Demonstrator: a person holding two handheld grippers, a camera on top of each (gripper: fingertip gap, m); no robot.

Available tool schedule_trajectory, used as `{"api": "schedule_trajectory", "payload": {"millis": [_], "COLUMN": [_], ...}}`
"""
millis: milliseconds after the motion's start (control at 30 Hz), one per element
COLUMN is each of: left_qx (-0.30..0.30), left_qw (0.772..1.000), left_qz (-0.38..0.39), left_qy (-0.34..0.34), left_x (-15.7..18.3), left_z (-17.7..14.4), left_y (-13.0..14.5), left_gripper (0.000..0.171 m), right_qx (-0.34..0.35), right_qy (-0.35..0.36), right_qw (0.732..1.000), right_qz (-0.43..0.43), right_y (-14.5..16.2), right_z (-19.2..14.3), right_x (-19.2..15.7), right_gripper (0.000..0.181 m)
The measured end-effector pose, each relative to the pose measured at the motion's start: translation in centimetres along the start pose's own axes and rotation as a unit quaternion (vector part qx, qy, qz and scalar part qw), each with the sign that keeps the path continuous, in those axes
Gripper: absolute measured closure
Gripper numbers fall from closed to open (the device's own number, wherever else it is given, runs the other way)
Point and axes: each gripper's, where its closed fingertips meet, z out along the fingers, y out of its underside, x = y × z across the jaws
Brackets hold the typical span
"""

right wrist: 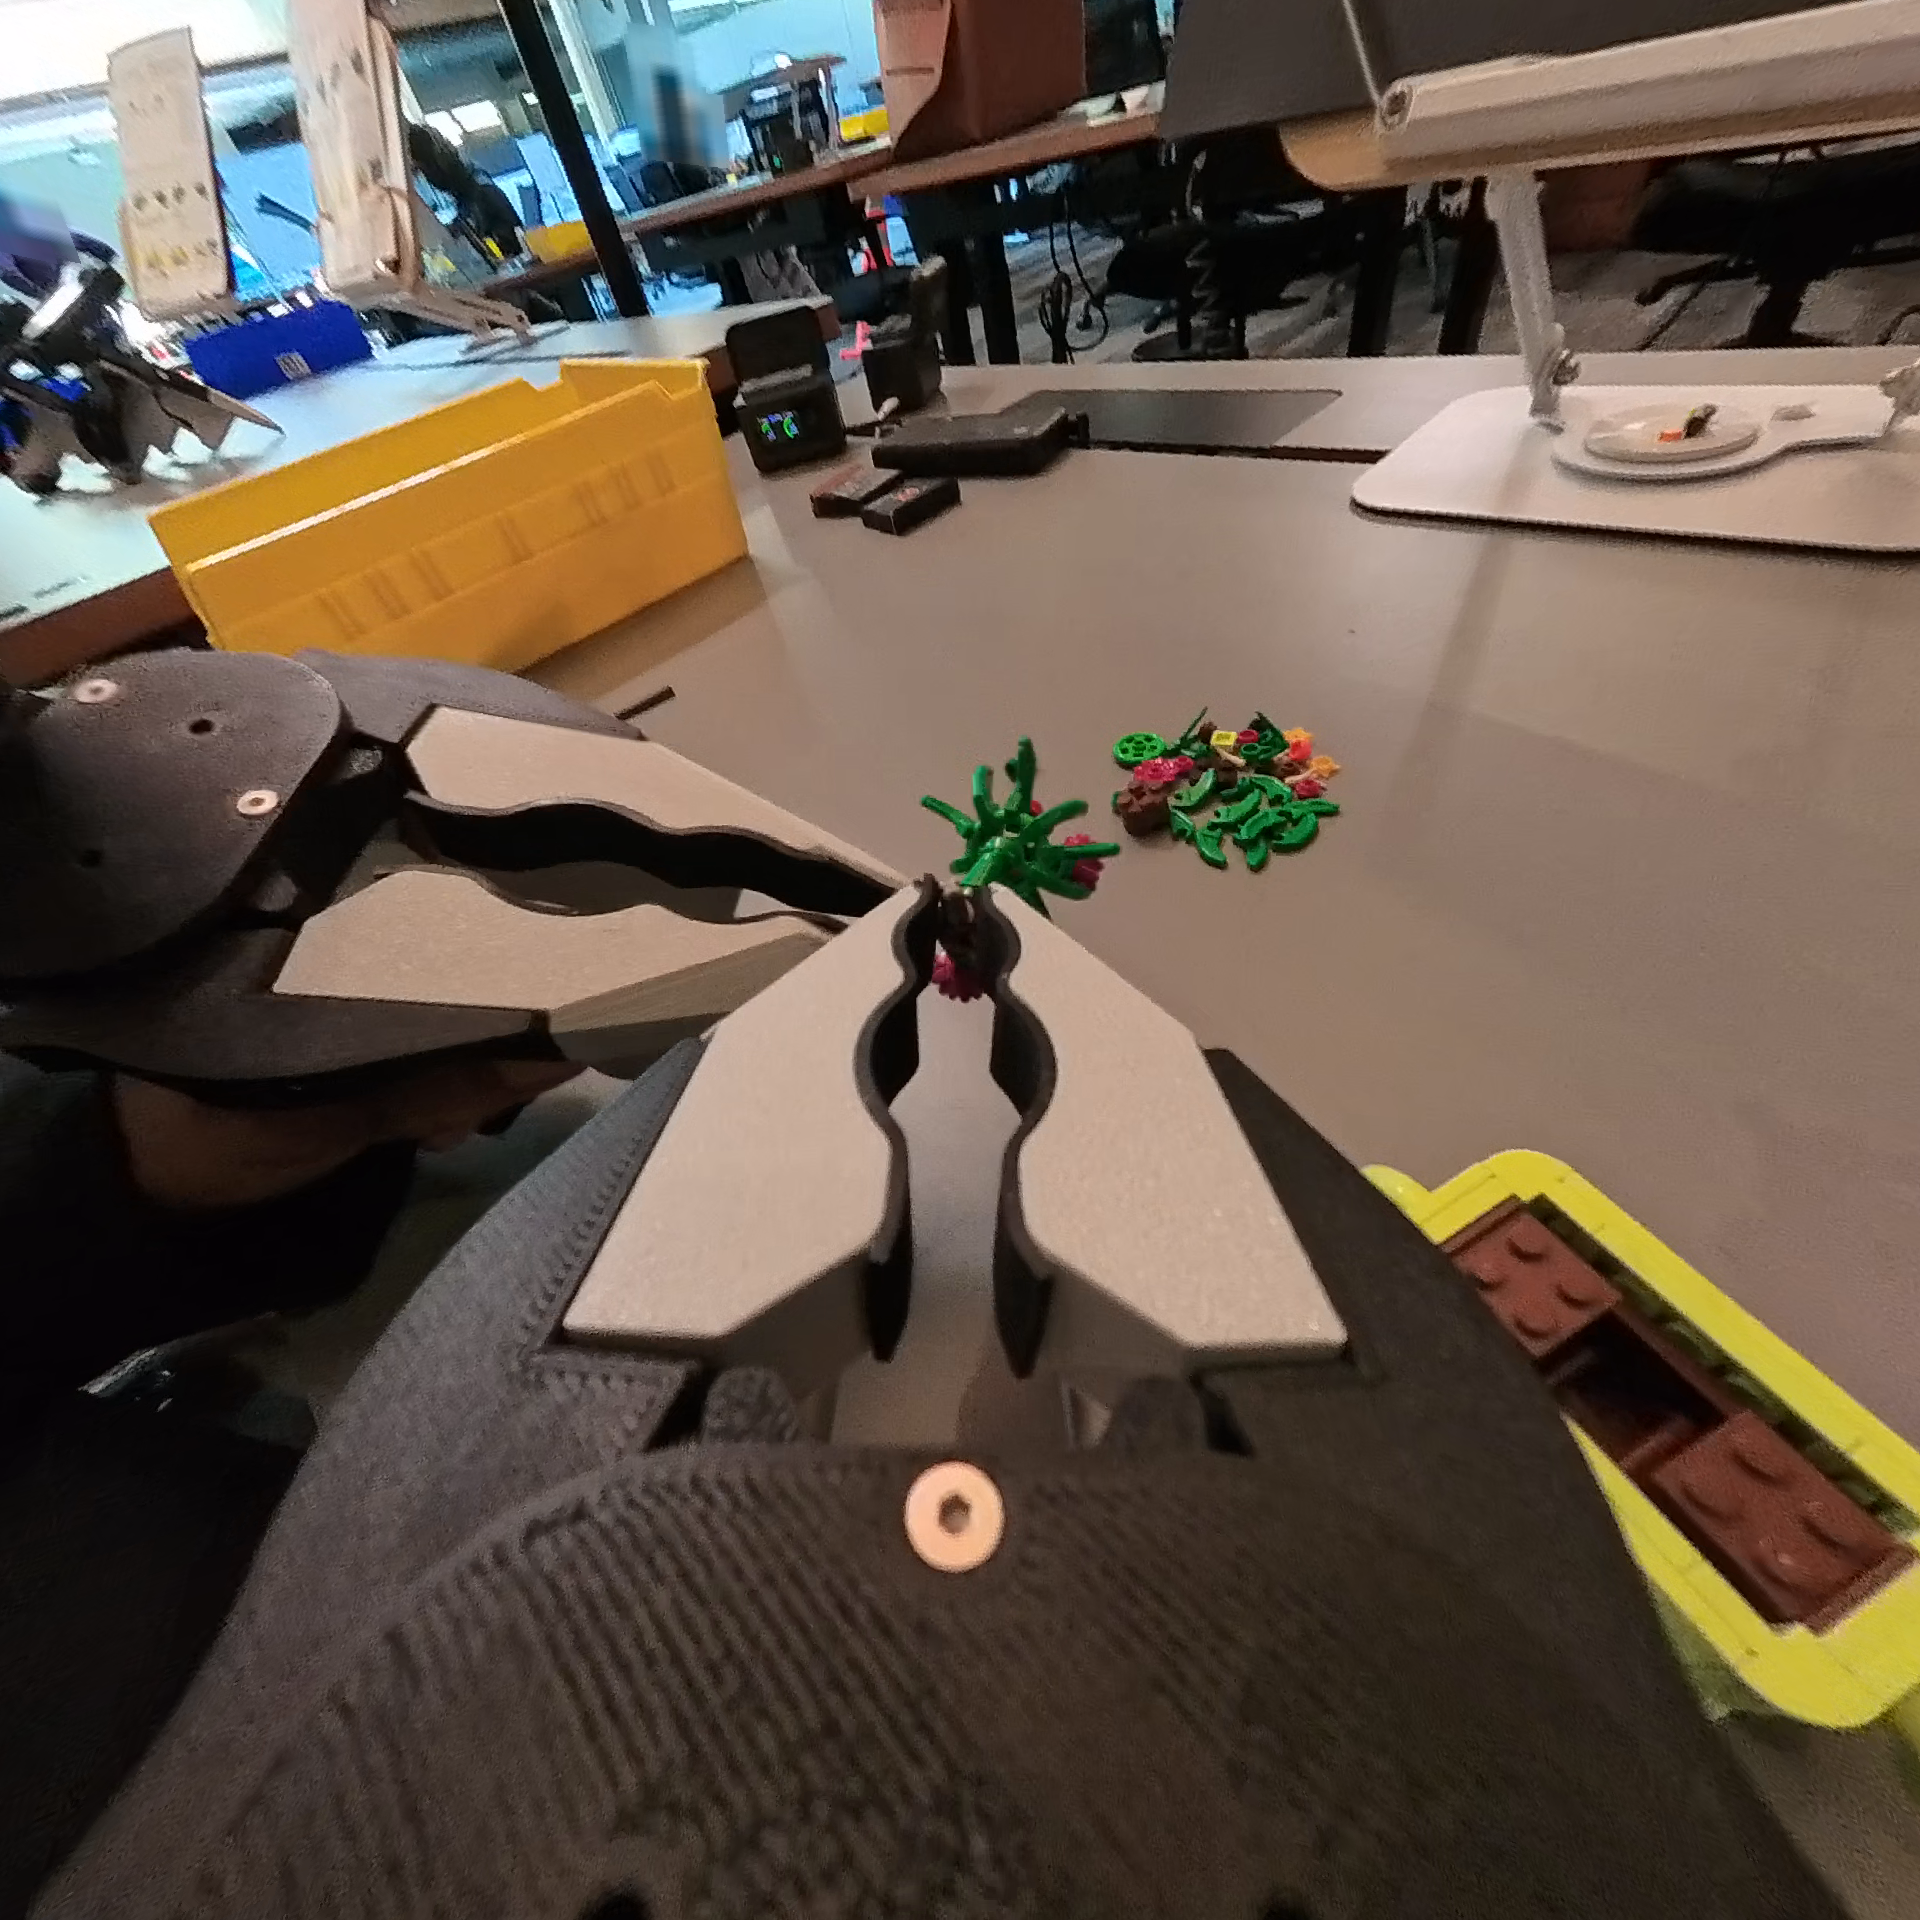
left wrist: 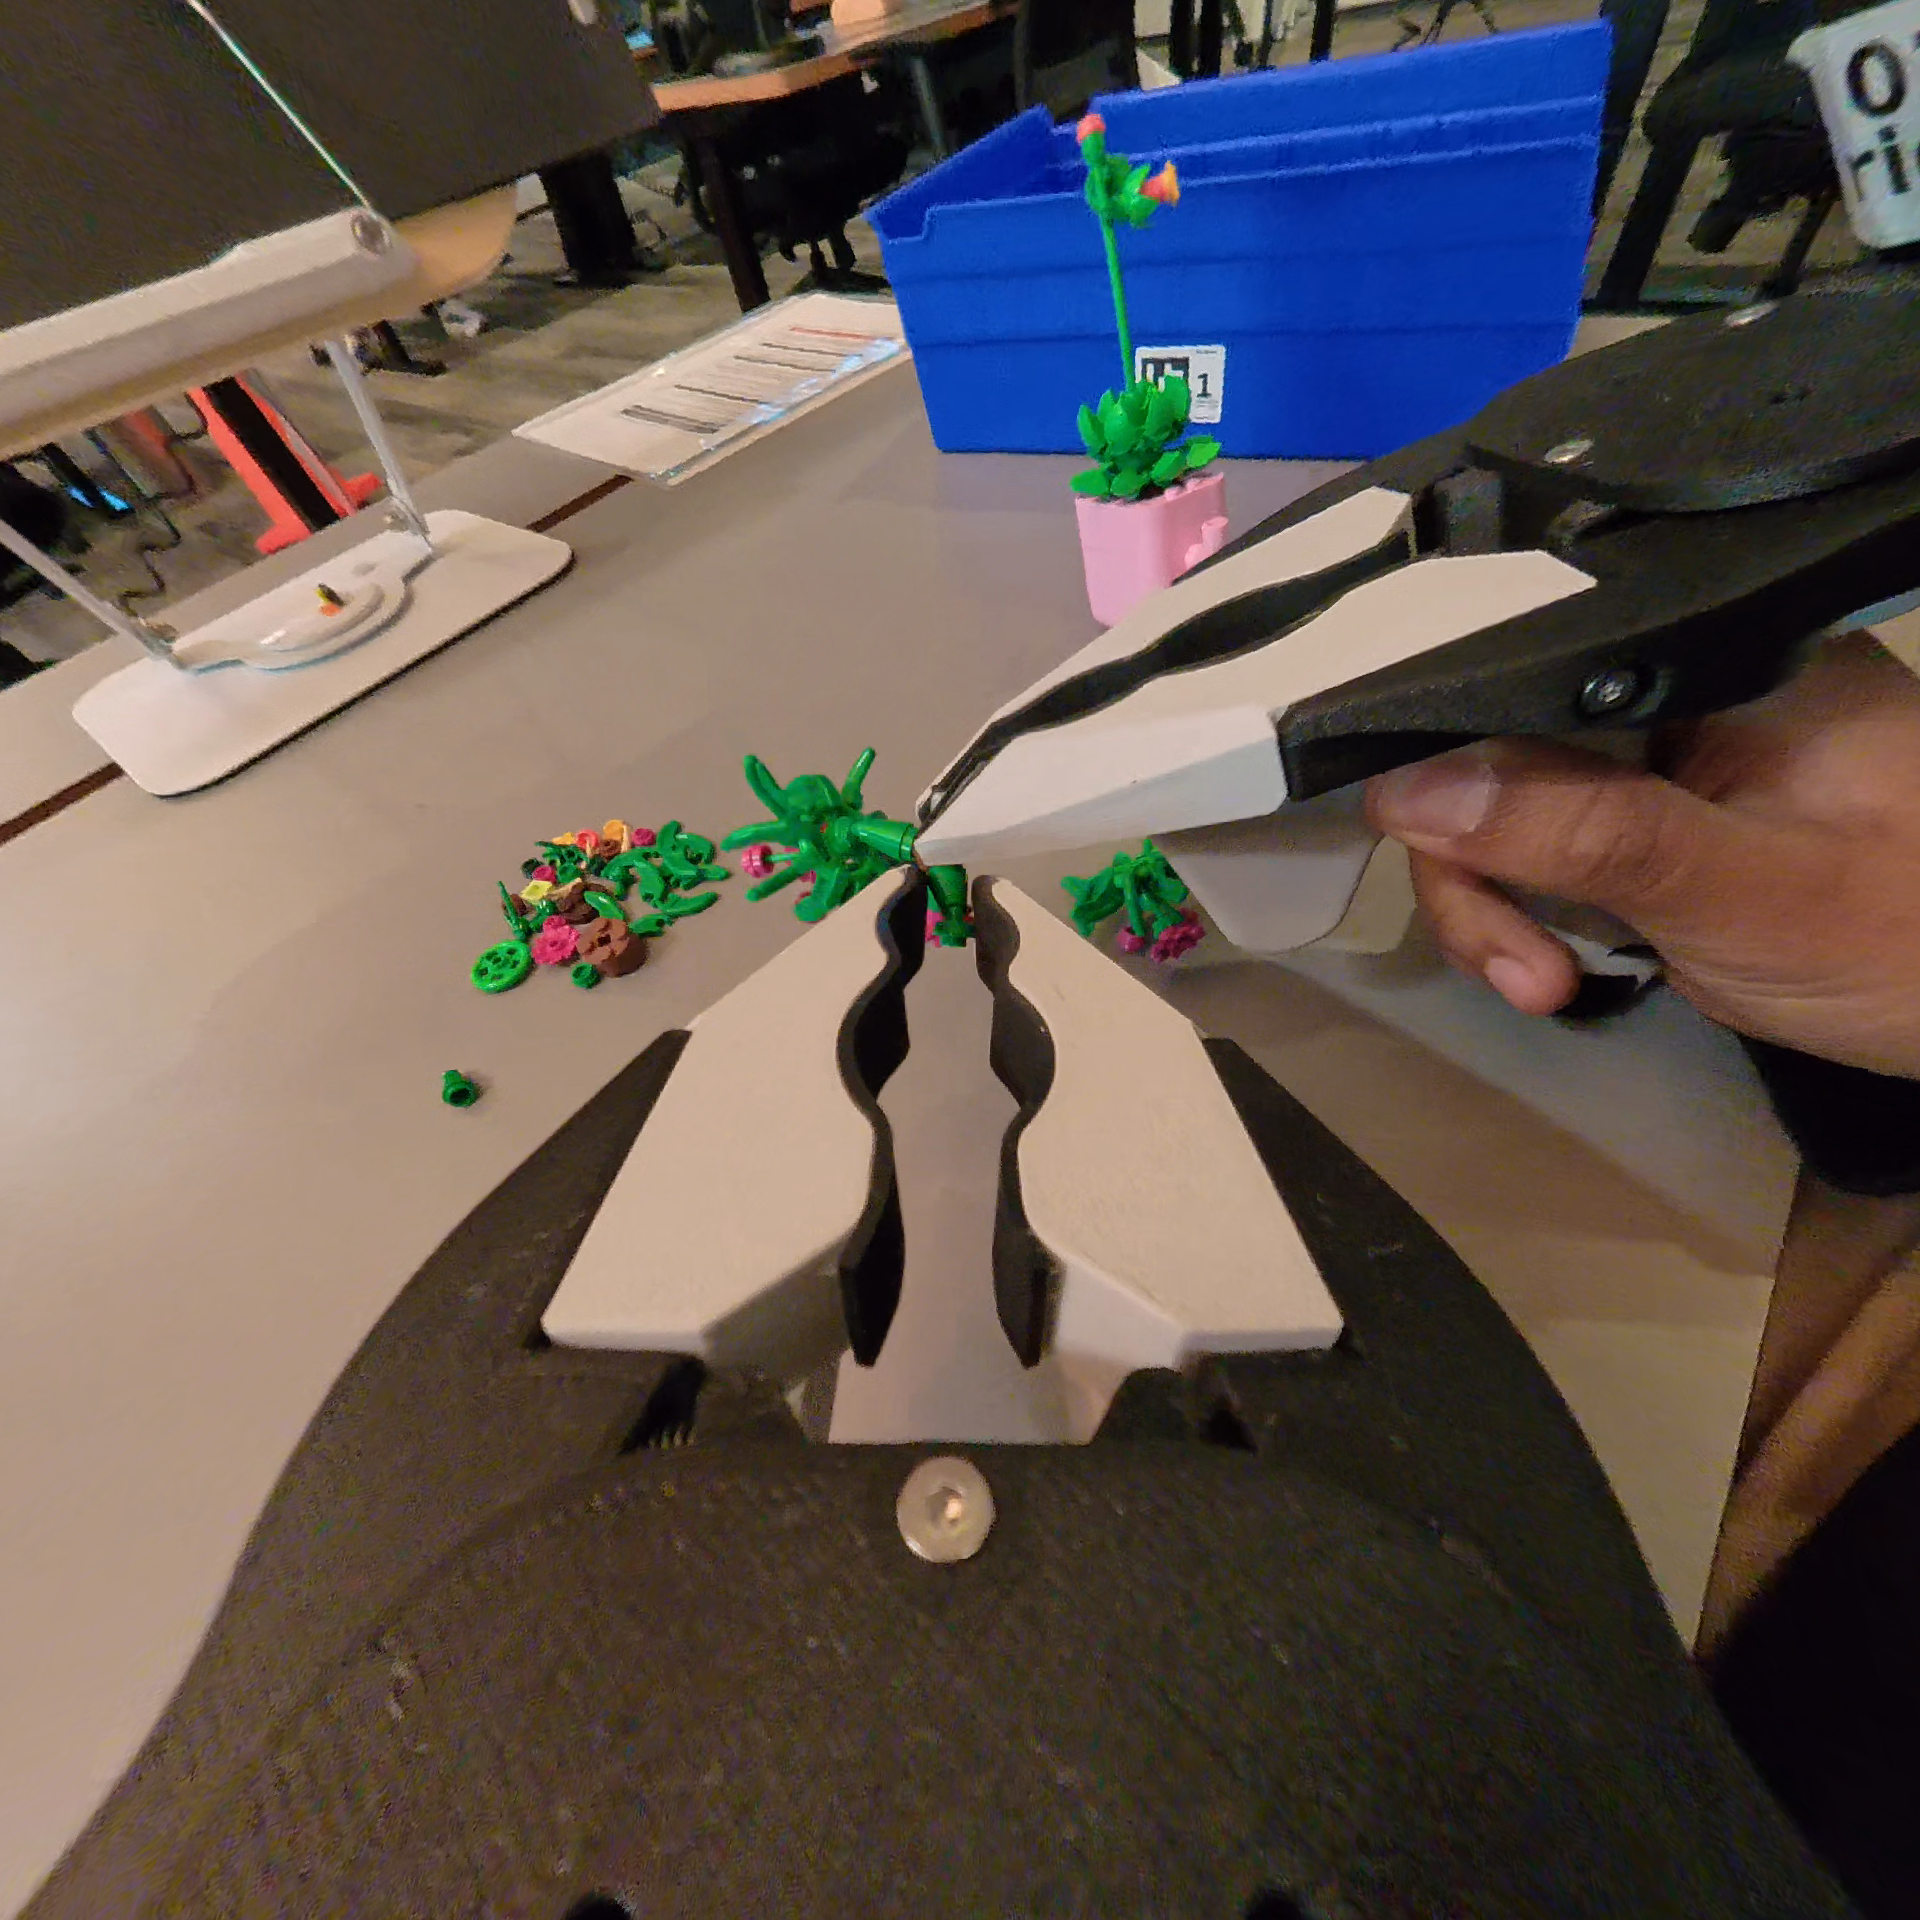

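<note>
Loose pieces (left wrist: pixel 592 904) lie left of plant sprig (left wrist: pixel 821 842).

The left hand-held gripper (left wrist: pixel 948 902) closed on a green plant piece (left wrist: pixel 831 836) above the table (left wrist: pixel 260 1039). The right hand-held gripper (left wrist: pixel 925 821) pinched the piece's stem. Loose bricks (left wrist: pixel 592 909) lay left of that piece.

Printed markings are showing on: white sticker (left wrist: pixel 1181 382) on blue bin (left wrist: pixel 1299 291), laminated sheet (left wrist: pixel 727 384) on table (left wrist: pixel 312 1039), white container (left wrist: pixel 1870 125) top right, small lit display (right wrist: pixel 785 428).
</note>
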Motion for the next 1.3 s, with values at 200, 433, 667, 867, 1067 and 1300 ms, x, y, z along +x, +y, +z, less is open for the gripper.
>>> {"api": "schedule_trajectory", "payload": {"millis": [200, 433, 667, 867, 1067, 1300], "left_qx": [-0.042, -0.099, -0.133, -0.151, -0.137, -0.068], "left_qw": [0.999, 0.995, 0.99, 0.987, 0.989, 0.995], "left_qz": [0.0, -0.022, -0.052, -0.059, -0.055, -0.032], "left_qy": [-0.006, -0.006, 0.009, 0.018, 0.018, 0.061], "left_x": [-0.9, -2.3, -2.6, -2.4, -2.4, -0.8], "left_z": [0.5, 0.7, 1.0, 1.0, 0.8, 0.4], "left_y": [1.6, 3.6, 4.7, 5.2, 4.8, 2.6], "left_gripper": [0.169, 0.168, 0.168, 0.163, 0.14, 0.118], "right_qx": [-0.03, -0.067, -0.165, -0.17, -0.173, -0.155], "right_qy": [0.033, 0.031, 0.031, 0.05, 0.049, 0.066], "right_qw": [0.998, 0.994, 0.976, 0.969, 0.97, 0.972], "right_qz": [-0.034, -0.084, -0.138, -0.175, -0.164, -0.162], "right_y": [0.5, 0.1, 4.7, 5.3, 5.8, 5.1], "right_z": [-0.6, -4.8, -4.9, -4.2, -3.5, -3.6], "right_x": [1.2, 3.0, 3.0, 2.9, 2.8, 2.9], "right_gripper": [0.169, 0.166, 0.153, 0.147, 0.145, 0.17]}}
